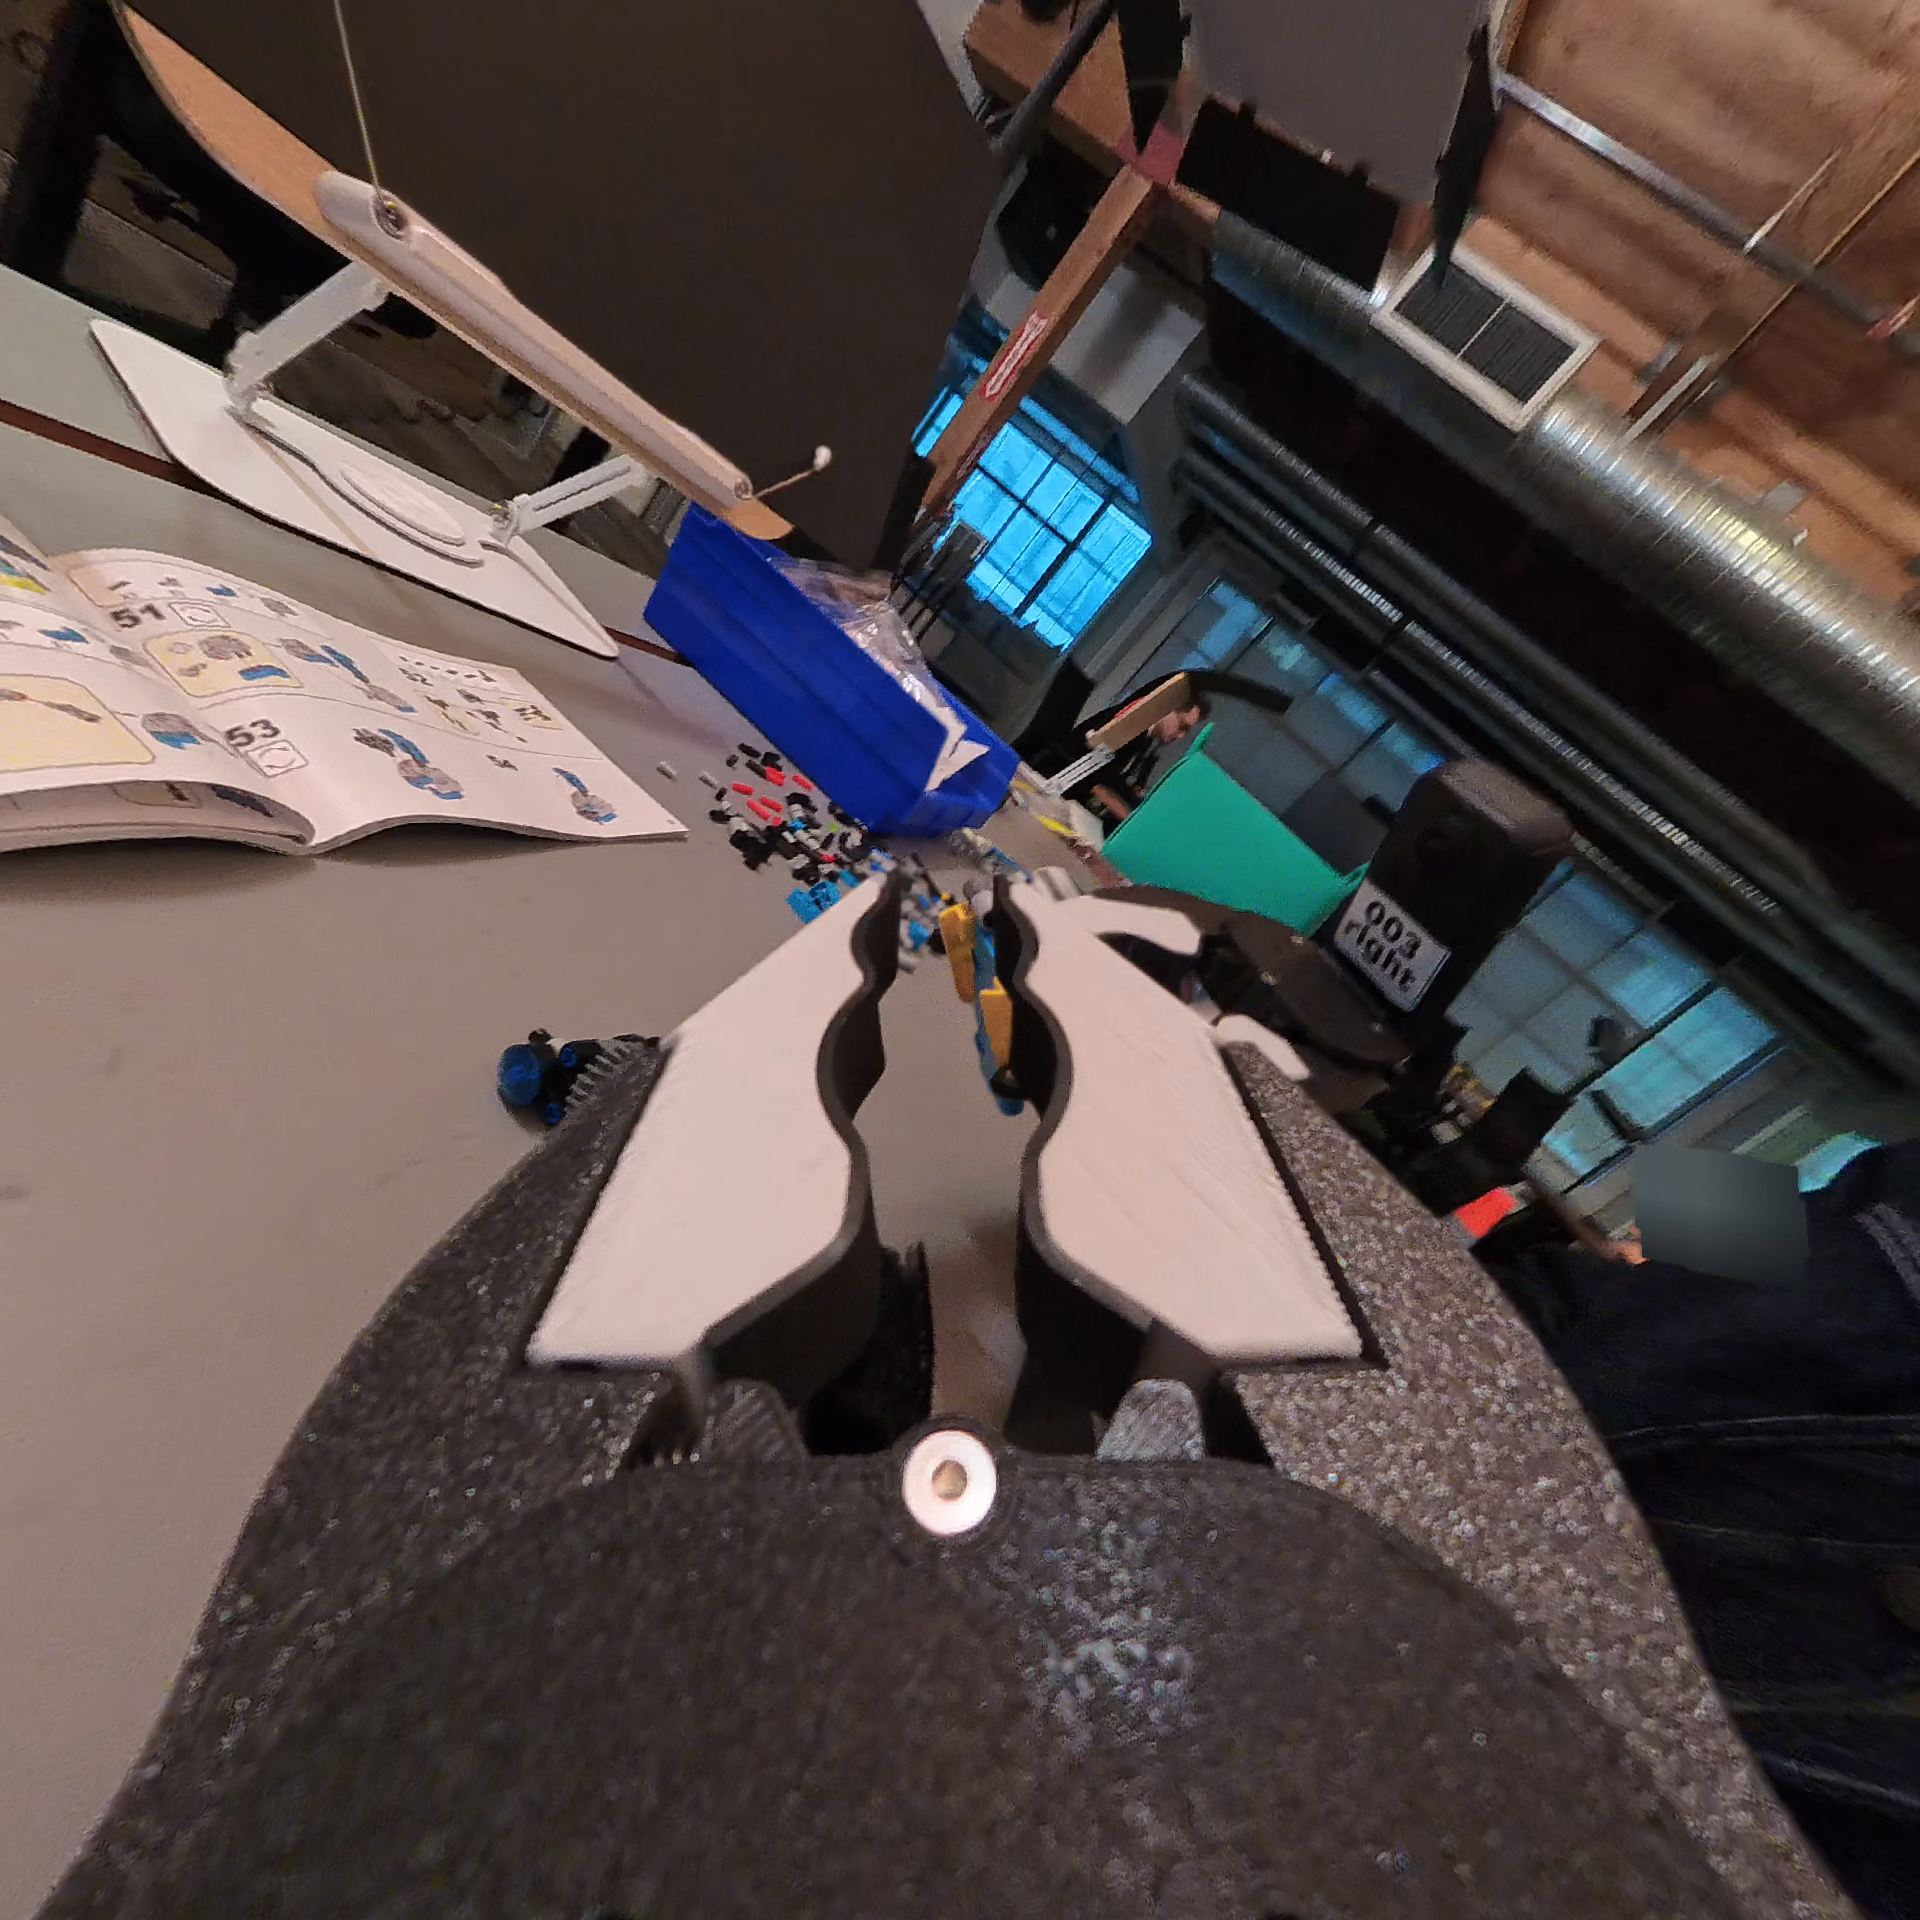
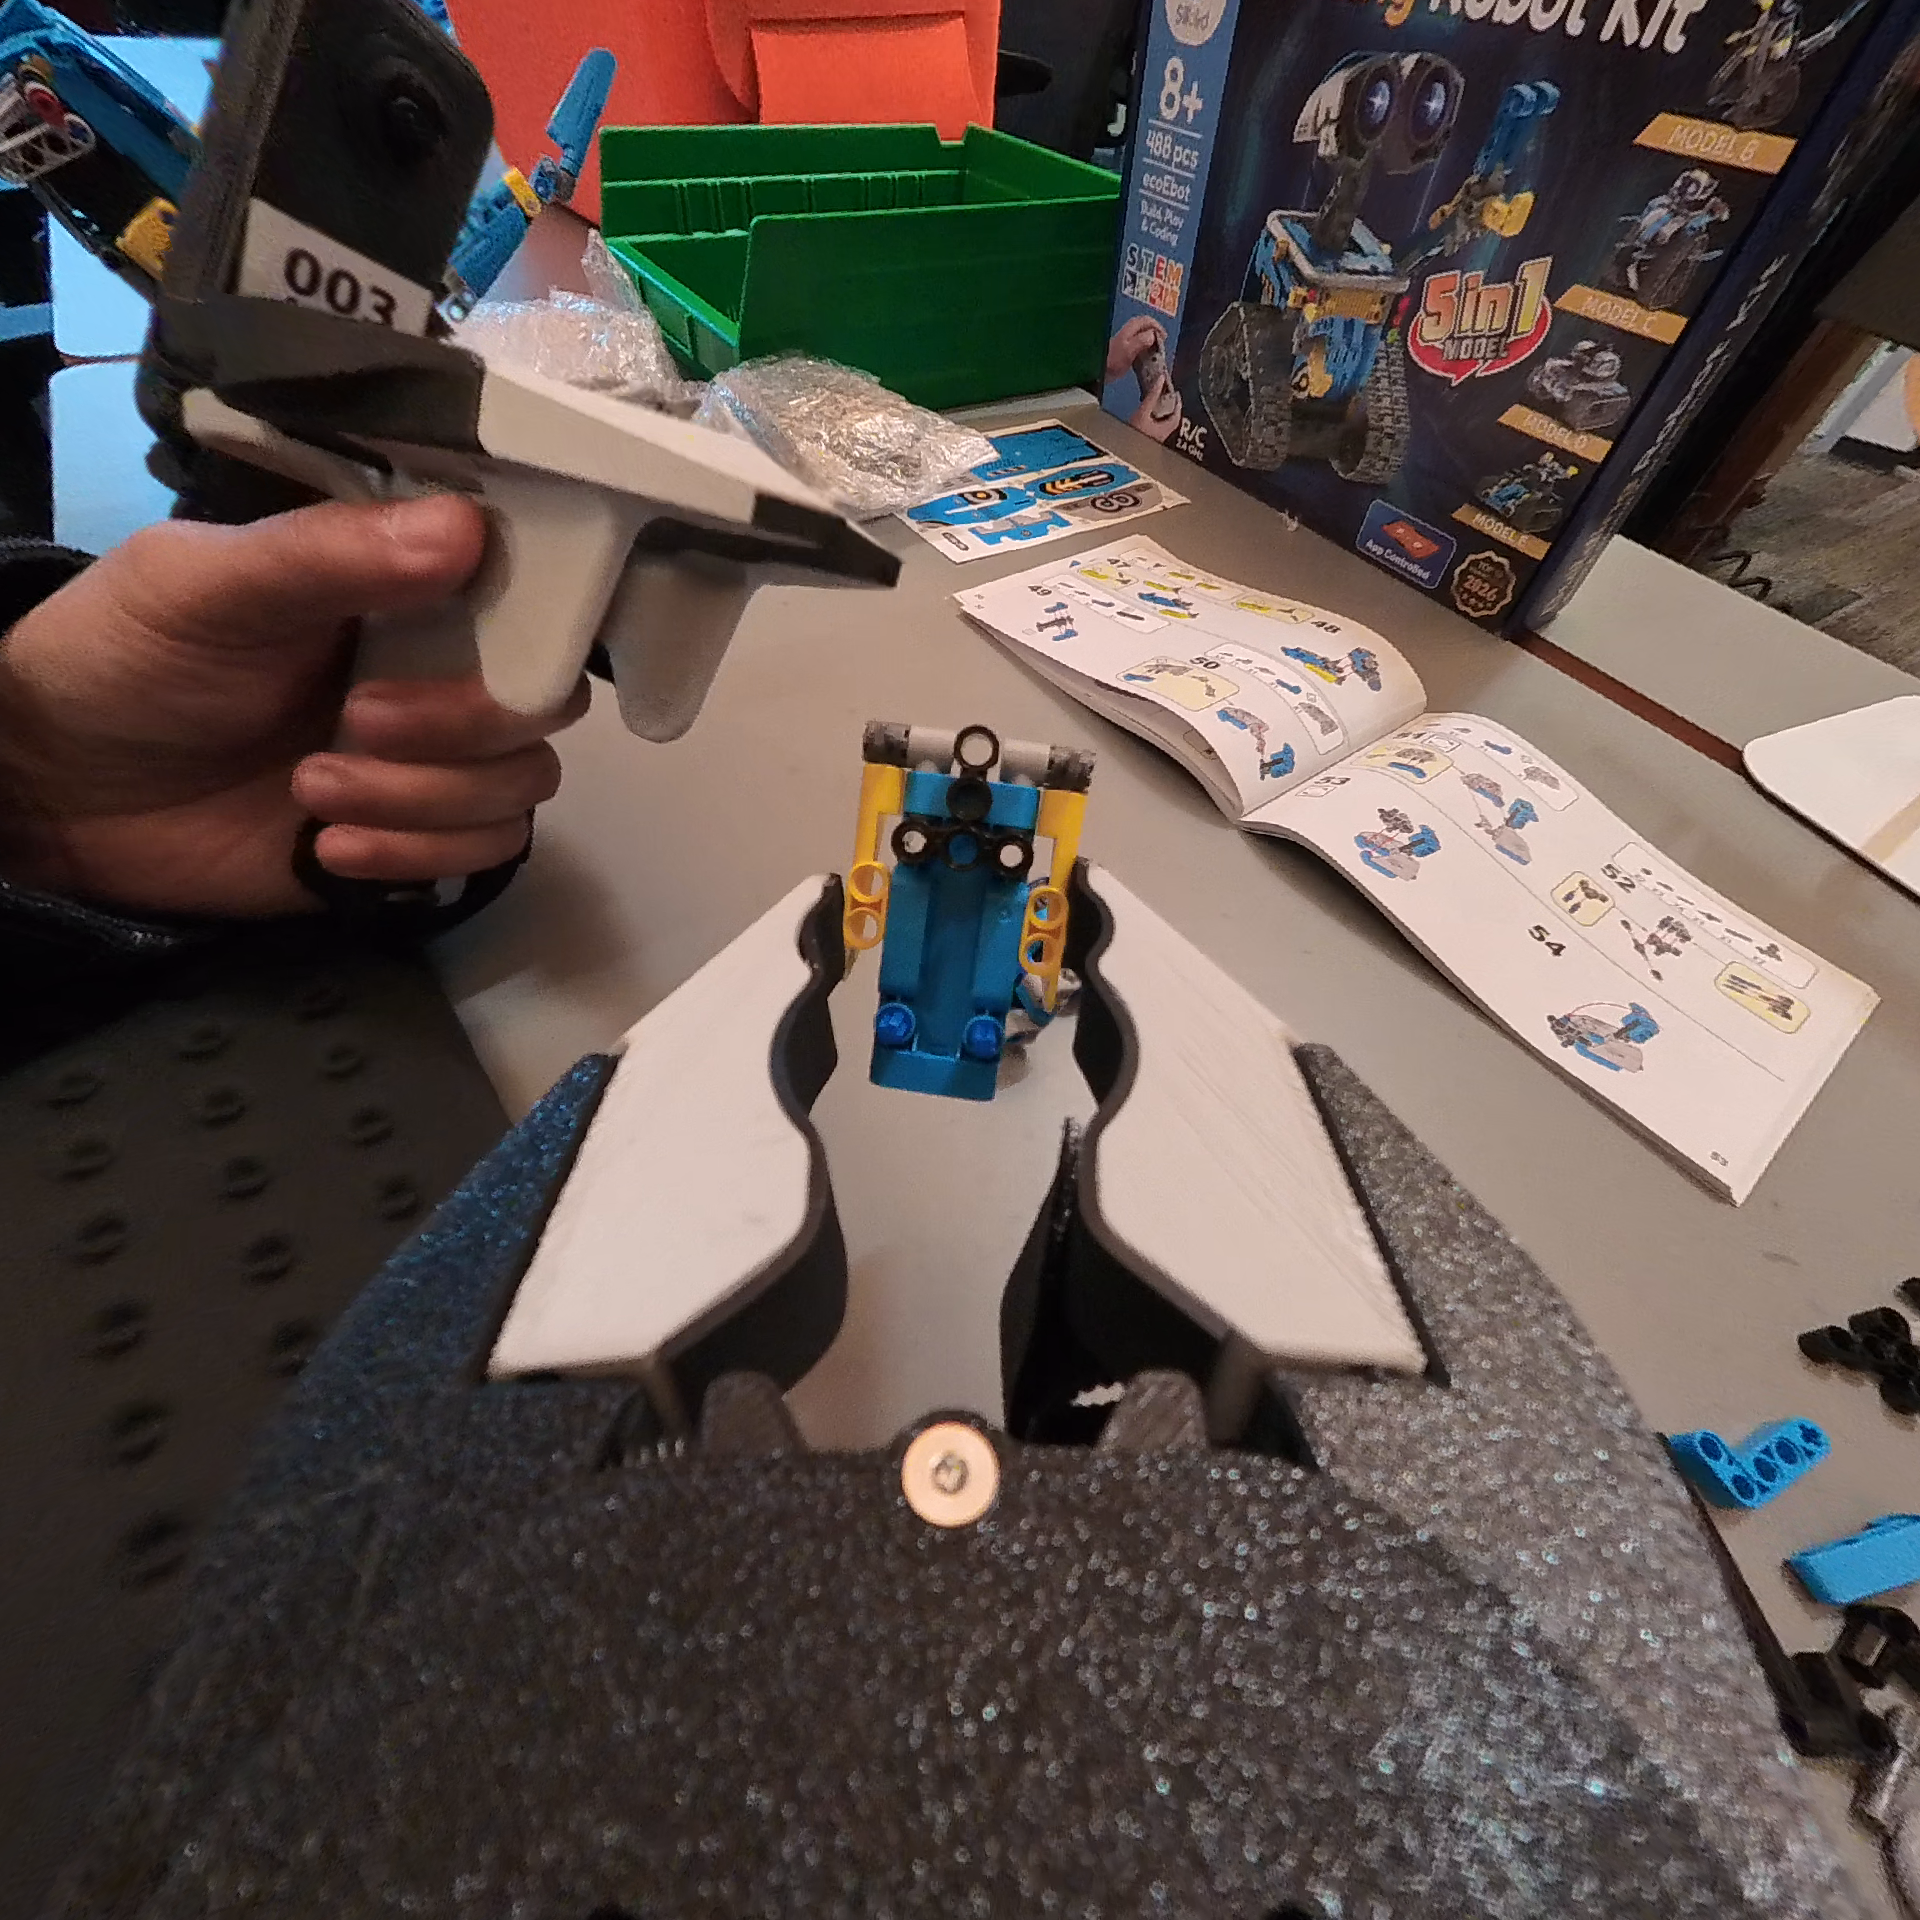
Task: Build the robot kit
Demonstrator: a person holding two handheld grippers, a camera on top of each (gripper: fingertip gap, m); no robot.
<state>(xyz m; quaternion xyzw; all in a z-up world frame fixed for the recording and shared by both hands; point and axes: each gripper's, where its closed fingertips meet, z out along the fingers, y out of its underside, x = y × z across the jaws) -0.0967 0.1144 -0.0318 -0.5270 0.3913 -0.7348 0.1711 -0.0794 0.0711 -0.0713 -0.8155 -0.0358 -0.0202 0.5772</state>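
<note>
On the grey worktop (image 1: 260, 1039) in the left wrist view, the left gripper (image 1: 940, 894) reaches forward with its two pale, ridged plastic fingers set in a speckled black foam-like body; the jaws stand slightly apart and hold nothing. Through the gap shows a thin sliver of a blue and yellow brick model (image 1: 982, 987), mostly hidden by the fingers. Beyond the tips lies a scatter of tiny black, red and blue pieces (image 1: 779, 810), too small to tell apart. A small blue and black wheel-like part (image 1: 545, 1075) sits just beside the left finger, half hidden. An open instruction booklet (image 1: 312, 717) lies toward the left edge, cut off by the frame, with a blue plastic bin (image 1: 821, 675) holding crinkled clear bags beyond it and a white stand (image 1: 343, 457) behind. The right gripper's black body (image 1: 1455, 883) shows to the right, blurred. In the right wrist view, the right gripper (image 2: 956, 894) has its pale fingers closed on the model (image 2: 951, 935), a blocky blue piece with yellow perforated beams at its sides and black ring connectors on top, held above the worktop (image 2: 1299, 987). A hand (image 2: 208, 727) holds the left gripper (image 2: 862, 556) at upper left, blurred. The booklet (image 2: 1455, 831) lies open to the right, near a glossy printed box (image 2: 1455, 260). A green ribbed bin (image 2: 883, 249) stands at the far edge, with crumpled clear bags (image 2: 831, 426) and a sticker sheet (image 2: 1039, 488) before it. Loose blue bricks (image 2: 1756, 1455) lie by the right edge, partly cut off.
</note>
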